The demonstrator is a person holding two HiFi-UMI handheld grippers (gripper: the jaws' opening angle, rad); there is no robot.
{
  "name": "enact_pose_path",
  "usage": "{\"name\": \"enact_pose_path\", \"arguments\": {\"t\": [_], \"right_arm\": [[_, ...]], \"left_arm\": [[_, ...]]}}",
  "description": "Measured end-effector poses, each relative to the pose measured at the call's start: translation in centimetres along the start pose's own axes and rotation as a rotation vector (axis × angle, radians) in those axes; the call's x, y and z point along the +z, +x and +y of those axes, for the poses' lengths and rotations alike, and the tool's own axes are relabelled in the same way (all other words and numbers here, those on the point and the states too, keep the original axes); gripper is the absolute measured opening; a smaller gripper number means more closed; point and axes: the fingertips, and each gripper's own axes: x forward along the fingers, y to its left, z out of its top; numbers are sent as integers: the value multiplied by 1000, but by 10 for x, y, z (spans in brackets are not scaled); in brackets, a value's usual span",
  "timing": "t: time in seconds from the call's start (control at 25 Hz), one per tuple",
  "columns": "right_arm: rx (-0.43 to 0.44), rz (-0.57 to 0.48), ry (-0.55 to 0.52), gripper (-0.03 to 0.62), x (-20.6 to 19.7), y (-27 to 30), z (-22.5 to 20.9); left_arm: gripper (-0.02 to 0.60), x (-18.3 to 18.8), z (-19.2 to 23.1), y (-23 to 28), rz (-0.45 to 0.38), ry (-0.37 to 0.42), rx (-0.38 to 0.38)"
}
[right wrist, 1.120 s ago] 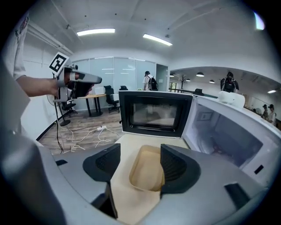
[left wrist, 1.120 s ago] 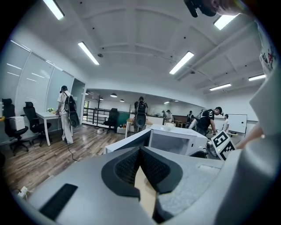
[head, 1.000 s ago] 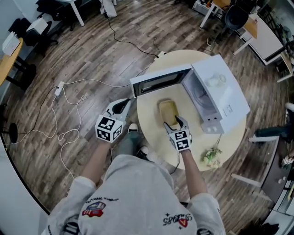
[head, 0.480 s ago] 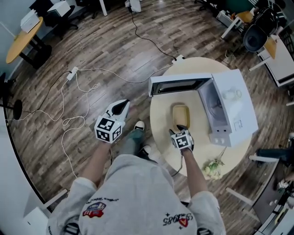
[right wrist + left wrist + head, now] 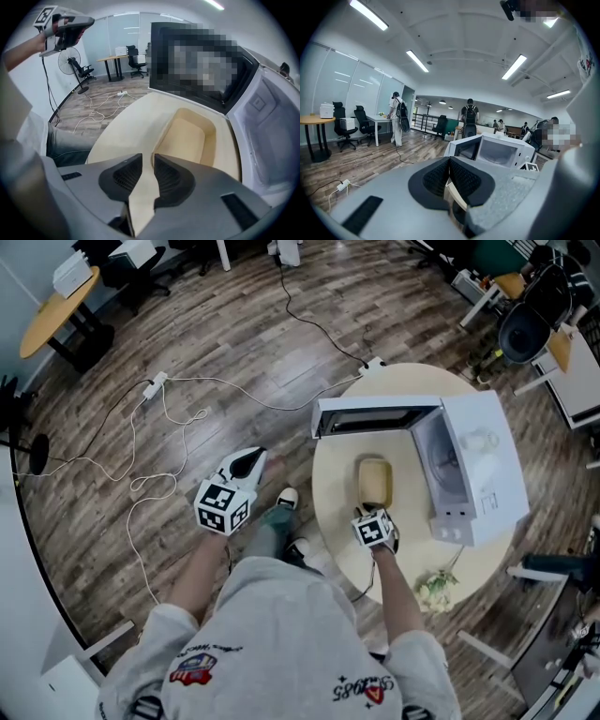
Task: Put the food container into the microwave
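Observation:
A shallow beige food container (image 5: 374,481) lies on the round table (image 5: 334,526) in front of the open white microwave (image 5: 478,460). My right gripper (image 5: 373,512) points steeply down at the container's near end. In the right gripper view its jaws have just been closing, and the container's (image 5: 187,136) near rim runs between the pads of the right gripper (image 5: 148,165), which press on it. My left gripper (image 5: 250,459) hangs over the floor left of the table, shut and empty. In the left gripper view the left gripper (image 5: 449,161) faces the microwave (image 5: 499,150).
The microwave door (image 5: 375,415) swings out to the left along the container's far side. The cavity (image 5: 272,131) opens to the container's right. A small sprig of flowers (image 5: 433,585) lies near the table's front edge. Cables and a power strip (image 5: 155,385) trail over the wood floor.
My right gripper has come down onto the container's near rim and its jaws have narrowed around it. The left gripper stays raised left of the table. The head view has shifted.

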Motion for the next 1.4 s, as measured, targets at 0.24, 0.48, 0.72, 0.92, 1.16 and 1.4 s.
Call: {"name": "enact_pose_path", "arguments": {"t": [0.24,0.48,0.72,0.92,1.16,1.4], "right_arm": [[-20,5,33,25,5,1,-3],[-16,-21,75,21,7,1,-3],[-49,-101,119,20,20,-17,-12],[-54,-182,217,20,27,-41,-23],[-60,-269,287,20,27,-67,-39],[-88,-369,333,20,26,-96,-52]], "left_arm": [[5,2,4,-8,-7,-4,16],[5,1,0,-8,-2,2,2],[5,2,-6,-3,3,15,-23],[5,6,-19,10,-1,30,-64],[5,12,-44,30,1,57,-123],[5,16,-69,52,8,88,-179]]}}
